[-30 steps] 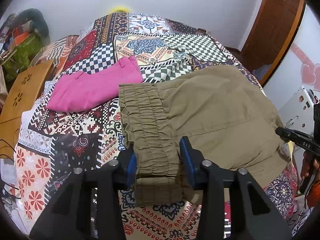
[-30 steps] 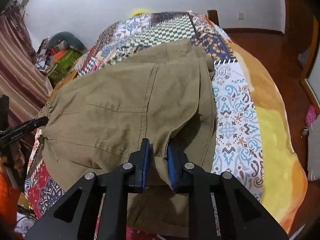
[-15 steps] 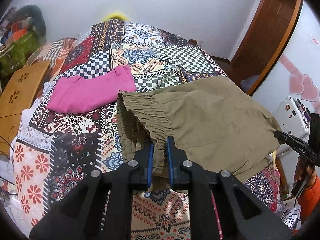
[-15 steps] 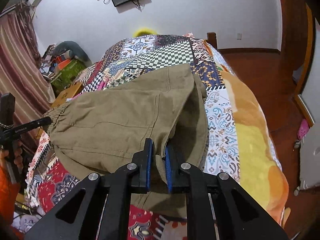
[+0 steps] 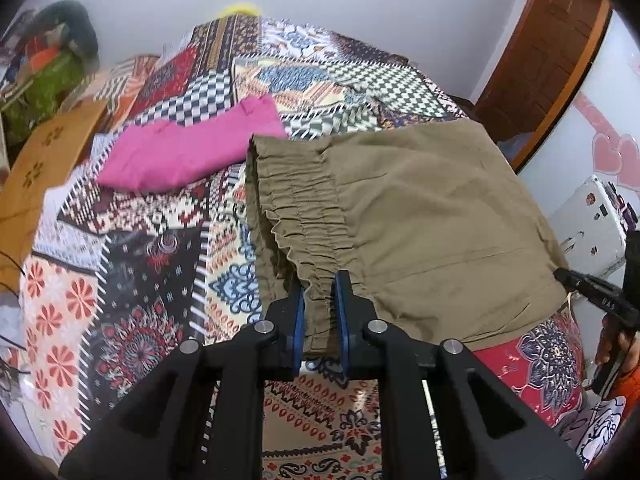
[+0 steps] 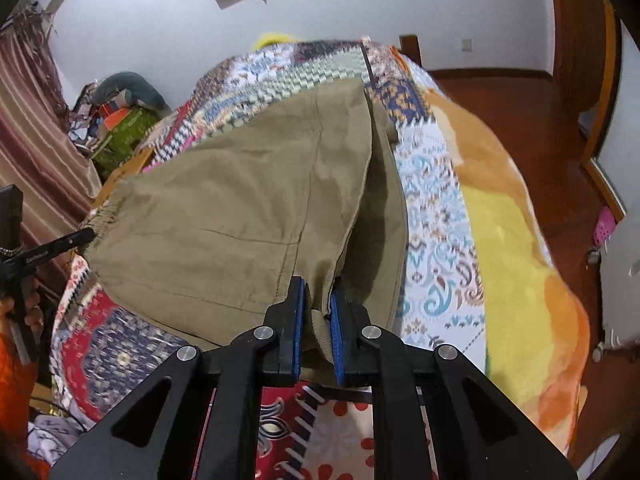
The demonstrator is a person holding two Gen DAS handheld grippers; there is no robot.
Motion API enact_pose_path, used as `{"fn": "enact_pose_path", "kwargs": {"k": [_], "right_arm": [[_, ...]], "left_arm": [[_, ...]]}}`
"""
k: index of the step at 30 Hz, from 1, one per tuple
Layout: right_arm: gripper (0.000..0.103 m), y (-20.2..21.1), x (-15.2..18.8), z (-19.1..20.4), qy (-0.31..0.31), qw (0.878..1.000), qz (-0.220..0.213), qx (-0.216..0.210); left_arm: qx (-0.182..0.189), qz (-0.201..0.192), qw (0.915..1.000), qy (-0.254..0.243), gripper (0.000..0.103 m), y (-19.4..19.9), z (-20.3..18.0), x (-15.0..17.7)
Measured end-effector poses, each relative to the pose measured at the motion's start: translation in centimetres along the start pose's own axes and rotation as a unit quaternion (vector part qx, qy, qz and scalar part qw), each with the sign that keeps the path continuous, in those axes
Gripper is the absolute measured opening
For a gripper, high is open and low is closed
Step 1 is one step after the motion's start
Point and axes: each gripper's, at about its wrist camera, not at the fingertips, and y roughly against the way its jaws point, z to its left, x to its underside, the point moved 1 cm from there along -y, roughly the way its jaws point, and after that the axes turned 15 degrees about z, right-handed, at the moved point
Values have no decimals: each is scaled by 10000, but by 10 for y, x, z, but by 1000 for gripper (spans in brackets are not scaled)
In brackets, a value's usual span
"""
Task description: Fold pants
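Olive-green pants [image 5: 420, 216] lie spread across the patchwork bedspread [image 5: 140, 272], their gathered elastic waistband toward the left. My left gripper [image 5: 320, 280] is shut on the near end of that waistband, and the fabric bunches up between the blue pads. In the right wrist view the pants [image 6: 240, 216] stretch away from me. My right gripper [image 6: 318, 292] is shut on the near edge of the leg end, by a seam. The pants' near edge hangs lifted between the two grippers. Each view shows the other gripper's black tip at the frame's side.
A folded pink garment [image 5: 188, 148] lies on the bed beyond the waistband. A wooden board [image 5: 40, 168] and piled things stand at the left. An orange and yellow blanket [image 6: 500, 220] covers the bed's right side, with red-brown floor [image 6: 500, 112] and a wooden door [image 5: 552, 52] beyond.
My left gripper went from open around the waistband to shut on it. Both grippers then rose, lifting the pants' near edge off the bed, and the far leg part slid closer.
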Motion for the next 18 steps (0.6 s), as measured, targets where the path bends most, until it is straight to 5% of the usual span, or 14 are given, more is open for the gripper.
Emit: {"fn": "enact_pose_path", "kwargs": {"k": [8, 14, 18], "right_arm": [[12, -10, 3, -4, 70, 9998, 149, 62], [18, -1, 10, -16, -6, 9993, 213, 295], [21, 5, 16, -27, 38, 9959, 289, 852]], "left_arm": [[-17, -6, 10000, -2, 21, -3, 5, 3], [-554, -143, 9982, -154, 31, 12, 5, 4], [-748, -193, 9969, -153, 31, 23, 13, 1]]}}
